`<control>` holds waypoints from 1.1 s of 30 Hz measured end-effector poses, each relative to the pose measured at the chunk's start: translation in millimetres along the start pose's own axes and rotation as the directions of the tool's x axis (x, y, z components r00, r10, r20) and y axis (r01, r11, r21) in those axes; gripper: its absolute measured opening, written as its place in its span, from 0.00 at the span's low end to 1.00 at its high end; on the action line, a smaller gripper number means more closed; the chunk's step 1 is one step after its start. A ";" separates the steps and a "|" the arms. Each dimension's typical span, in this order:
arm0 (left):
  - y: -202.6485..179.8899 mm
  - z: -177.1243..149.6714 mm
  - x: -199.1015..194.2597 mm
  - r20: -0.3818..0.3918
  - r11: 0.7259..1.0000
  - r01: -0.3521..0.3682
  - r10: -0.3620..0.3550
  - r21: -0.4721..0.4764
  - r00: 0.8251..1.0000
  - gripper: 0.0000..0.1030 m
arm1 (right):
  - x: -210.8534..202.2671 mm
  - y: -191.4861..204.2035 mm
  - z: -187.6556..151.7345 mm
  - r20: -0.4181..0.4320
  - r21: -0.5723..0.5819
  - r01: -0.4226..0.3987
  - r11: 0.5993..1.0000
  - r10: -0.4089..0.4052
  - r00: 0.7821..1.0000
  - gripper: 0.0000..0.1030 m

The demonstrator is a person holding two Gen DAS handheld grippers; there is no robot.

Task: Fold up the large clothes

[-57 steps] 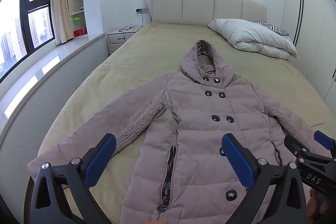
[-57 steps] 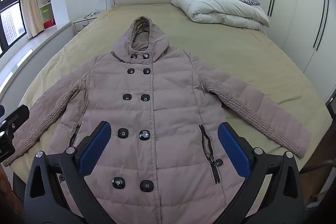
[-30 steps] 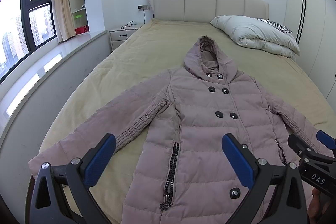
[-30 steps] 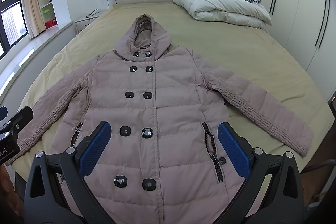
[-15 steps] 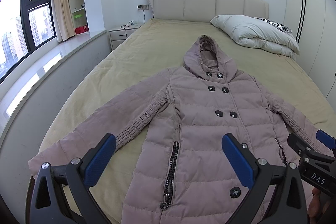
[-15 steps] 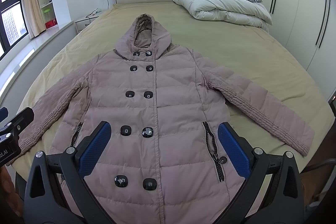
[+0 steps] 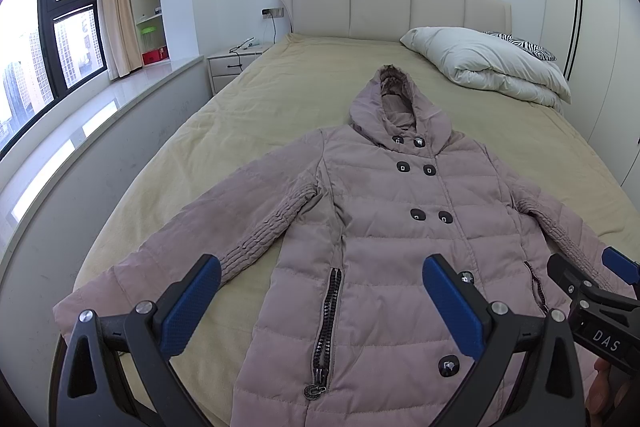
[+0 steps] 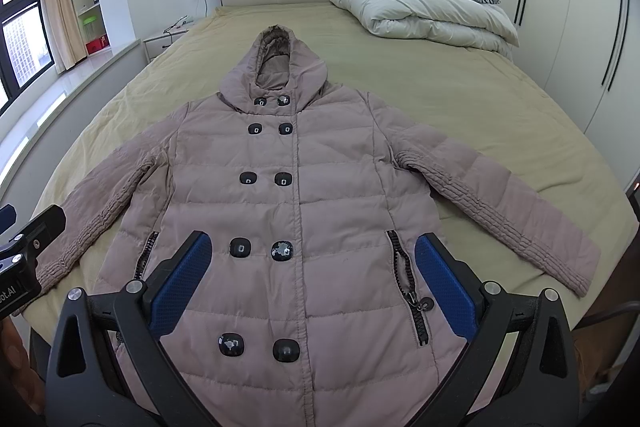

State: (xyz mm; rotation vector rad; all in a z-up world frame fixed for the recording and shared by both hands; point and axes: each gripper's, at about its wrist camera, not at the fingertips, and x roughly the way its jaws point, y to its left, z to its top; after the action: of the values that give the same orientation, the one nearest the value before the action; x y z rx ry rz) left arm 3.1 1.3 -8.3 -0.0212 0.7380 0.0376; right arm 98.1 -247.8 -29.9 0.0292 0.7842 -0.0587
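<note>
Lying flat, front up, on the bed (image 8: 500,99): the coat (image 8: 320,195), buttoned, sleeves splayed. Left gripper (image 7: 320,307) and right gripper (image 8: 312,283) are both hovering spread wide over its hem, gripping nothing. Folded duvet (image 8: 424,11) is sitting well clear by the headboard. Only the left view is showing the window (image 7: 60,27); only the right view is showing the whole right sleeve (image 8: 500,215).

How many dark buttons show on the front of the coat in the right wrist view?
10, in five pairs down the coat: at the hood base, chest, mid-chest, waist, and near the hem. None appears hidden.
</note>
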 end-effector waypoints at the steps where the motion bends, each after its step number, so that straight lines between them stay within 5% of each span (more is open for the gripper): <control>1: 0.0 0.0 0.1 0.000 1.000 0.000 0.000 0.000 1.000 1.00 | 0.1 -0.6 0.4 0.000 0.000 -0.001 1.000 0.001 1.000 1.00; 33: -0.5 0.9 0.9 -0.004 1.000 -0.001 0.001 0.001 1.000 1.00 | 1.7 0.5 -1.6 -0.004 0.002 -0.003 1.000 0.003 1.000 1.00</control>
State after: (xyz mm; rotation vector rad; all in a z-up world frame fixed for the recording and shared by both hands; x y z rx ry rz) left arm 4.4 0.9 -8.2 -0.0203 0.7424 0.0387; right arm 98.3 -247.3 -32.3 0.0329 0.7877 -0.0563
